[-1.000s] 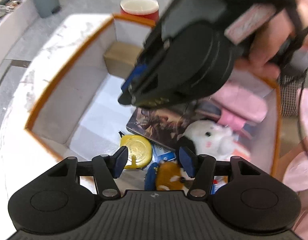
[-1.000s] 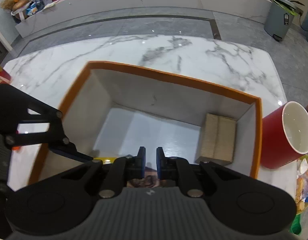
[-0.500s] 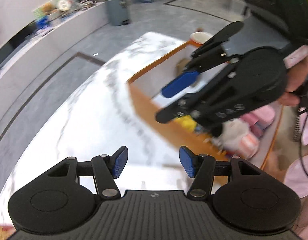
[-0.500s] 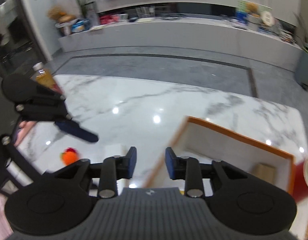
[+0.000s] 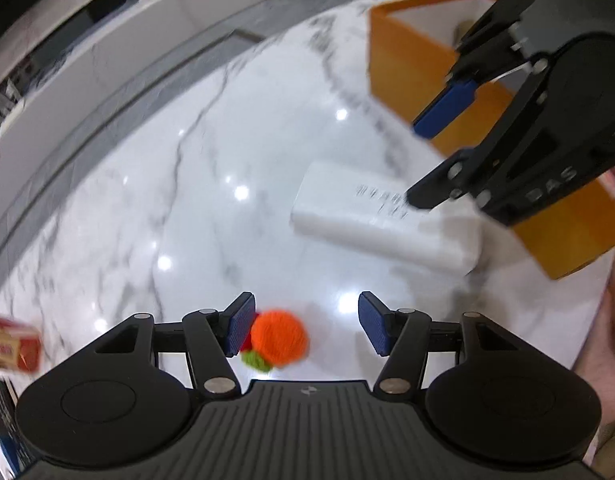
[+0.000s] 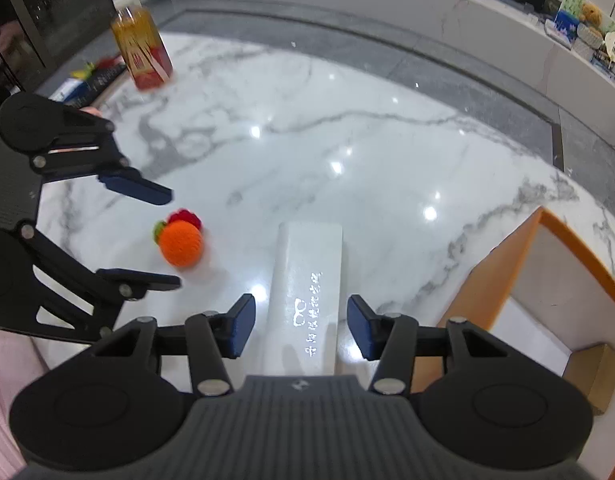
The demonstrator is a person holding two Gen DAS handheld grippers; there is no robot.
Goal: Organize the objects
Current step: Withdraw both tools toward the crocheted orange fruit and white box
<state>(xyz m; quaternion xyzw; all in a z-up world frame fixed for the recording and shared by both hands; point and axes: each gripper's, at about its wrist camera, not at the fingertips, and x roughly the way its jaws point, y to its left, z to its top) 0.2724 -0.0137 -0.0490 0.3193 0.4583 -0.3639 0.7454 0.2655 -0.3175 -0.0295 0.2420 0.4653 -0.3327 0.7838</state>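
Note:
An orange crocheted ball (image 5: 279,338) with green and red bits lies on the marble table between the open fingers of my left gripper (image 5: 303,330), close to the left pad. It also shows in the right wrist view (image 6: 181,244). A long white box (image 6: 307,292) with printed text lies between the open fingers of my right gripper (image 6: 297,328), untouched; it shows in the left wrist view (image 5: 383,220) too. The orange-rimmed storage box (image 5: 423,72) stands to the right, also in the right wrist view (image 6: 503,276).
A small cardboard box (image 6: 591,376) sits inside the storage box. A yellow-red carton (image 6: 141,48) stands at the table's far left, with books (image 6: 91,80) beside it. A red-and-beige pack (image 5: 11,344) lies at the left edge. Bare marble (image 6: 347,140) stretches ahead.
Both grippers swung away from the storage box to the open table. The right gripper opened from nearly shut and now straddles the white box; the left now straddles the orange ball.

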